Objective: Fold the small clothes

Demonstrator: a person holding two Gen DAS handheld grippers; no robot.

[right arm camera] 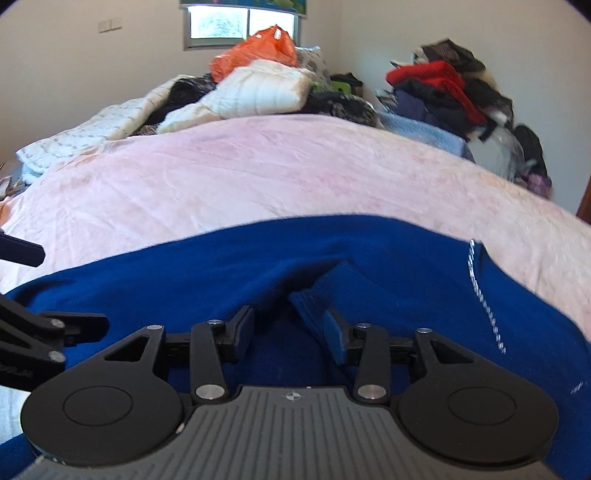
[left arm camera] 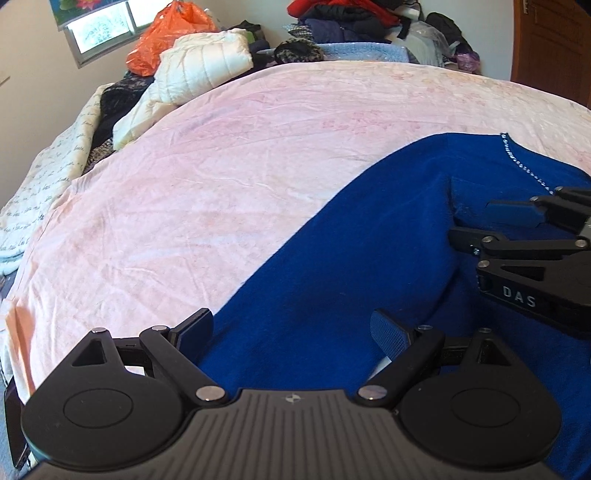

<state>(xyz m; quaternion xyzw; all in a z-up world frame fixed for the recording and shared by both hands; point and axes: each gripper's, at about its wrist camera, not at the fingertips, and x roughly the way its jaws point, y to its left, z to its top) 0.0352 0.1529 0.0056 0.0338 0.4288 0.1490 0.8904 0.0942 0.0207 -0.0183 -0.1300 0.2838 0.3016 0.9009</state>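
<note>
A deep blue garment (left arm camera: 351, 240) (right arm camera: 184, 266) lies spread on the pink blanket (left arm camera: 221, 166) (right arm camera: 258, 177), with a line of sparkly trim (left arm camera: 524, 166) (right arm camera: 480, 291) at its neck. My left gripper (left arm camera: 291, 326) (right arm camera: 55, 288) hovers wide open over the garment's left part, nothing between its fingers. My right gripper (right arm camera: 290, 328) (left arm camera: 480, 223) is over the middle, partly open. A folded-in ribbed cuff (right arm camera: 317, 295) lies just ahead of the gap, and the pads do not press on it.
At the far end of the bed are a white padded jacket (left arm camera: 207, 62) (right arm camera: 266, 92), an orange plastic bag (left arm camera: 166, 33) (right arm camera: 255, 48) and dark clothes. A heap of red and dark garments (right arm camera: 443, 88) sits at the back right. A wooden door (left arm camera: 554, 48) is on the right.
</note>
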